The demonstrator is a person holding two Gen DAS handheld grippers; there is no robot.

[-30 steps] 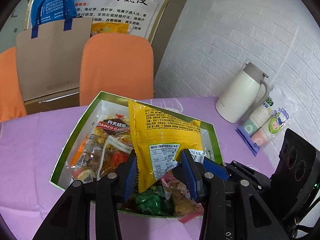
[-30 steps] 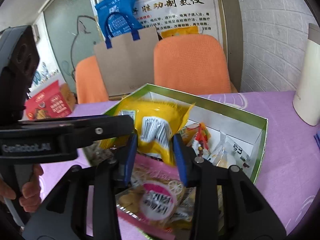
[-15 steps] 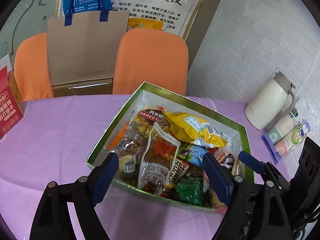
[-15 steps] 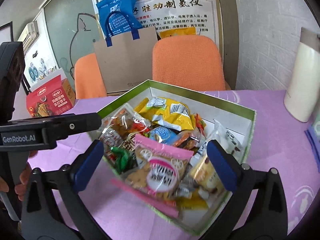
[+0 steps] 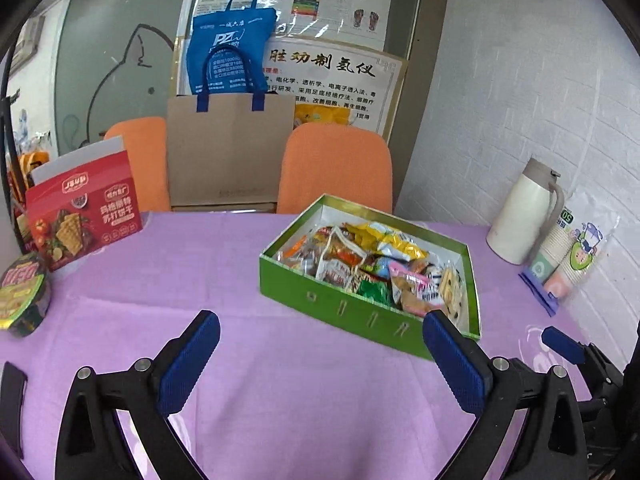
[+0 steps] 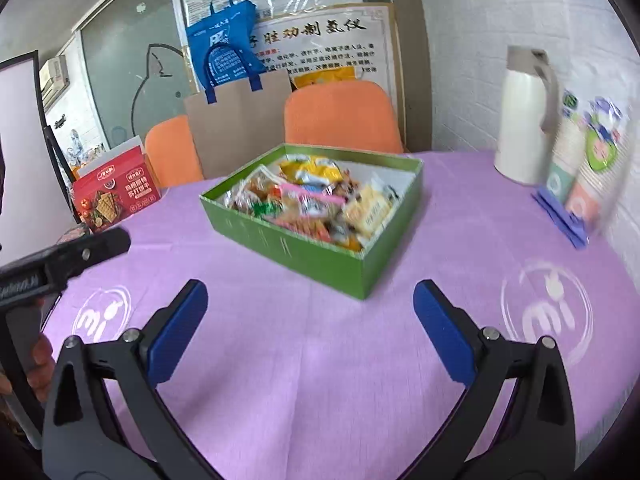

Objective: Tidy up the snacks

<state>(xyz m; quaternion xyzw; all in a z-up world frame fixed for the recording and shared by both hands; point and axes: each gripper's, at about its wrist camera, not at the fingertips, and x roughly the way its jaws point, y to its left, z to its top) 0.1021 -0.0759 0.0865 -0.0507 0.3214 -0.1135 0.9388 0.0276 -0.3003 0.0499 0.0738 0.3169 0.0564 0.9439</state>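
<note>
Snacks (image 5: pixel 372 256) in box (image 5: pixel 344 304); flask (image 5: pixel 524 216) right.

A green box (image 5: pixel 360 312) with a white lining is showing a jumble of yellow, pink, red and green snack packets (image 5: pixel 376 260) on a plain lilac tablecloth (image 5: pixel 280 380) bearing a pale white circular logo (image 6: pixel 548 312), while blue-padded black grippers (image 5: pixel 320 344) (image 6: pixel 310 316) are framing orange chairs (image 5: pixel 336 164), a cream jug (image 5: pixel 524 216) and a red biscuit box (image 5: pixel 84 212).

Bright, even indoor light; fisheye bending with dark corners; slight motion blur.
</note>
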